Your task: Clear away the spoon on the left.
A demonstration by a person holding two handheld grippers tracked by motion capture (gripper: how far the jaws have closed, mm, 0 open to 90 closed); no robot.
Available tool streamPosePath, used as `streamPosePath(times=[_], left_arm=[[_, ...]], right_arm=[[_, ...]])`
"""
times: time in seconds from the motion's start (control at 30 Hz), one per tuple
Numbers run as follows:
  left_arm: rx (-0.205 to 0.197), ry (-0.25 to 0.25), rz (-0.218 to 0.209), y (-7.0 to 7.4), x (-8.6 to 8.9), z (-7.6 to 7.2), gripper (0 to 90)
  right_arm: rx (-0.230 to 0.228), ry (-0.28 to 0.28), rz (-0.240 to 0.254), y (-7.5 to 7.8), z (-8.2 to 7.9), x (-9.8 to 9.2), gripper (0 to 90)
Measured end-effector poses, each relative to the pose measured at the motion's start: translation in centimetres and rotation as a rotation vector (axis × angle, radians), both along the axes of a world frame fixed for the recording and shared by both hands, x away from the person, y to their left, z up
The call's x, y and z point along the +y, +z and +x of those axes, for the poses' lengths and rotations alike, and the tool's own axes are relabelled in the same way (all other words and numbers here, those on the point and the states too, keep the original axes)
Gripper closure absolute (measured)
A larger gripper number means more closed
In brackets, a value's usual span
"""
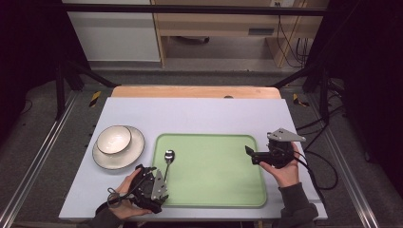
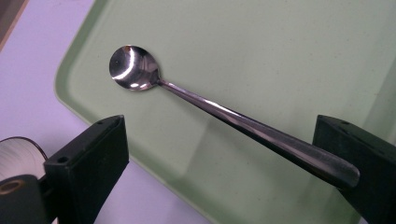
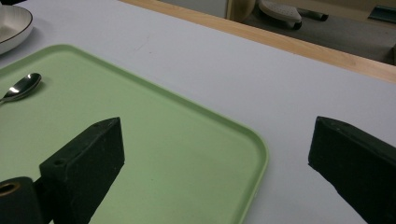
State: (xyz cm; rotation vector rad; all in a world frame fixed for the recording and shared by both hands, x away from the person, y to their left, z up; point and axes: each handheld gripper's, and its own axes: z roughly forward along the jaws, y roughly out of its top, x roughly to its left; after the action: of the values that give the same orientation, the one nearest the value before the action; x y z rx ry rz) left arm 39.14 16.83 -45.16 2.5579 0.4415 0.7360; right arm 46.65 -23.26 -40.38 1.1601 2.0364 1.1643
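High view: spoon [image 1: 167,161] lies lengthwise, bowl pointing away

The bench [image 1: 199,111] has a pale lilac top; directly on it lie a green tray [image 1: 214,190] and, left of that, a plate [image 1: 135,152].

One spoon [image 1: 168,159], one green tray [image 1: 214,190], one bowl [image 1: 113,139] and one plate [image 1: 135,151] on one table [image 1: 199,114]. Two hand-held grippers: left gripper [image 1: 153,175], right gripper [image 1: 248,155].
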Motion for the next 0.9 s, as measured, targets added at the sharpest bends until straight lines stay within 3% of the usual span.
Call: streamPosePath(times=[0.9], left_arm=[[0.019, 0.011, -0.028, 0.03, 0.3, 0.18, 3.8]], right_arm=[[-0.001, 0.004, -0.004, 0.0, -0.02, 0.04, 3.6]])
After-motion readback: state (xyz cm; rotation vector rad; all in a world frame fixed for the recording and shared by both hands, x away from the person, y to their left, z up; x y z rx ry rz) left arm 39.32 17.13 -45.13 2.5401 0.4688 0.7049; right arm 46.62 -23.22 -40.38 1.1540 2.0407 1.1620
